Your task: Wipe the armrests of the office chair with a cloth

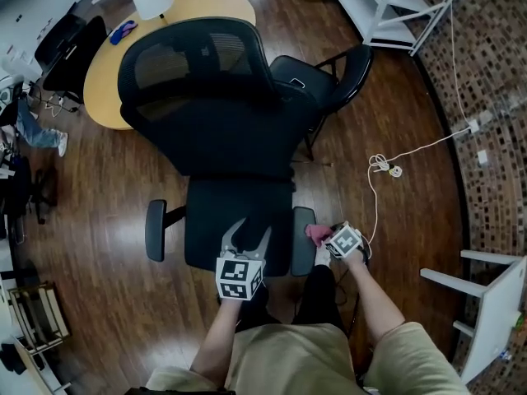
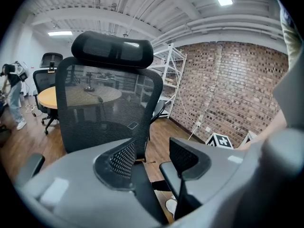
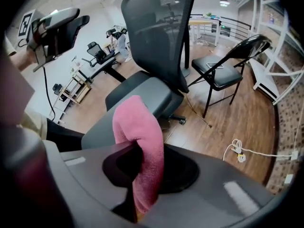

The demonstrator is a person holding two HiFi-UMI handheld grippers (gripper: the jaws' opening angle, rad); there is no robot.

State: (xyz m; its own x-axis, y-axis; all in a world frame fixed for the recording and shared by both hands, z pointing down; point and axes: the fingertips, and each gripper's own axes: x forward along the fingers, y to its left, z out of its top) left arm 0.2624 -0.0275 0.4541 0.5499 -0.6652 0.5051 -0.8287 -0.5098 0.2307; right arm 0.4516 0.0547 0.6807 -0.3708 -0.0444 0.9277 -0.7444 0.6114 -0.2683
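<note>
The black office chair (image 1: pixel 214 97) stands in front of me, its seat (image 1: pixel 222 220) flanked by a left armrest (image 1: pixel 155 230) and a right armrest (image 1: pixel 303 239). My right gripper (image 1: pixel 323 237) is shut on a pink cloth (image 1: pixel 315 232) just right of the right armrest's front end. In the right gripper view the pink cloth (image 3: pixel 140 146) hangs folded between the jaws, with the armrest (image 3: pixel 102 132) just beyond. My left gripper (image 1: pixel 249 232) hovers open over the seat's front edge, holding nothing. The left gripper view faces the mesh backrest (image 2: pixel 102 103).
A black folding chair (image 1: pixel 329 76) stands behind the office chair on the right. A round wooden table (image 1: pixel 173 23) is behind on the left. A white cable (image 1: pixel 383 167) lies on the wooden floor. White shelving (image 1: pixel 387 6) and a white frame (image 1: pixel 494 295) line the brick wall.
</note>
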